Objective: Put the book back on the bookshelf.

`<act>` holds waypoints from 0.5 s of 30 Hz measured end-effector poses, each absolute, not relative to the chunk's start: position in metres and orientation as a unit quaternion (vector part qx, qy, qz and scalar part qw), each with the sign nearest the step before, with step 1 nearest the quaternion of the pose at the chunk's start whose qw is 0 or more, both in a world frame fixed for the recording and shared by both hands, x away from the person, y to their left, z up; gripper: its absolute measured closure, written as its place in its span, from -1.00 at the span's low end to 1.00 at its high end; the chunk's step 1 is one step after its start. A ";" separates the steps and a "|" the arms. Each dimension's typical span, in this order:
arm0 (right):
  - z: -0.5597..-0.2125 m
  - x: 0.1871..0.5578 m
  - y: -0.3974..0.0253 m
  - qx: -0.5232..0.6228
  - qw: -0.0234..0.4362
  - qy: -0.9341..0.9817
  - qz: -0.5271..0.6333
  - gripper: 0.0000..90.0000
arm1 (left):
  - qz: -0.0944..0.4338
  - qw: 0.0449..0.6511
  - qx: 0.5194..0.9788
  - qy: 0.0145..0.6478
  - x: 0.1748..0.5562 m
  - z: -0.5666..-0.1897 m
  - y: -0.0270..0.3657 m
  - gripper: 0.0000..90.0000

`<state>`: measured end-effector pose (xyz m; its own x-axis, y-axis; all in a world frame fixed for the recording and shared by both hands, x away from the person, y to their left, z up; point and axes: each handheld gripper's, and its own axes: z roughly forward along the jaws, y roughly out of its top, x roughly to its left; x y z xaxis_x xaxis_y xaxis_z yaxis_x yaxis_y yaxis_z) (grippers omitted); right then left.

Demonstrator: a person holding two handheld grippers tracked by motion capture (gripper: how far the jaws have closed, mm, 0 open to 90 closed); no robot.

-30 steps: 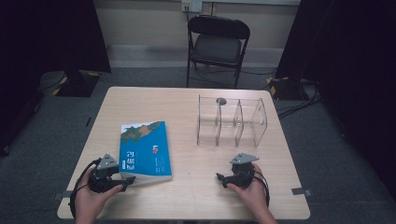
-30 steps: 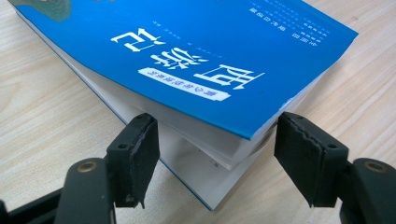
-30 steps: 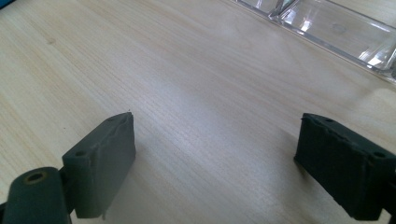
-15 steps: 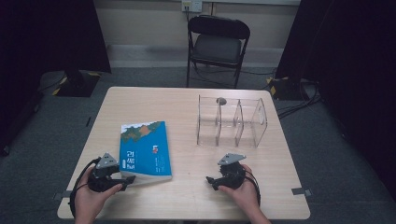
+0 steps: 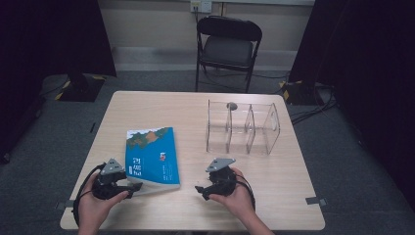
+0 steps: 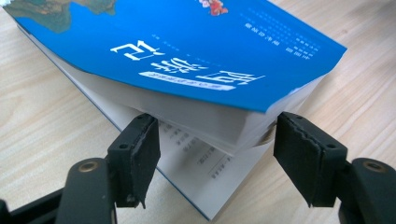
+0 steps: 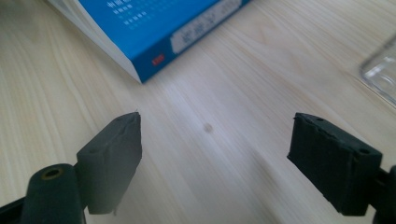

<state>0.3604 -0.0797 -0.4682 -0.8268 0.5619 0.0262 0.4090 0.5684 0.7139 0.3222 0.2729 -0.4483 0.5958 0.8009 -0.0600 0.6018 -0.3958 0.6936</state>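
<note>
Book [image 5: 150, 155], blue-covered, lies flat on the wooden table [image 5: 161, 105], left of middle and well apart from the clear plastic rack [image 5: 242, 127] standing to its right. The left gripper [image 5: 134, 186] sits at the near corner of the book; in the left gripper view its jaws stand wide apart on either side of that corner [image 6: 243, 126], where the cover and upper pages bow up off the bottom leaf, and neither pad is pressing on paper yet. The right gripper [image 5: 200, 190] rests low over bare table just right of the book, jaws spread and holding nothing; the right gripper view looks across the wood toward the book's spine [image 7: 187, 42].

The step in hand looks like the approach for picking the book up by its near edge. Next, the left jaws would need to slide further over the stack and close on the full thickness, not just the lifted cover, or pages may fan and slip. The right gripper probably has to come in at the spine to share the weight.
</note>
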 end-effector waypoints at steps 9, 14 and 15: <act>-0.462 0.363 -0.039 0.248 0.085 0.886 0.383 -0.61 | 0.143 0.351 0.823 0.424 0.323 -0.447 0.273 -0.29; -0.462 0.365 -0.018 0.235 0.079 0.889 0.385 -0.61 | 0.143 0.351 0.822 0.425 0.324 -0.446 0.272 -0.29; -0.462 0.365 -0.015 0.232 0.079 0.890 0.385 -0.61 | 0.142 0.352 0.822 0.425 0.324 -0.446 0.272 -0.29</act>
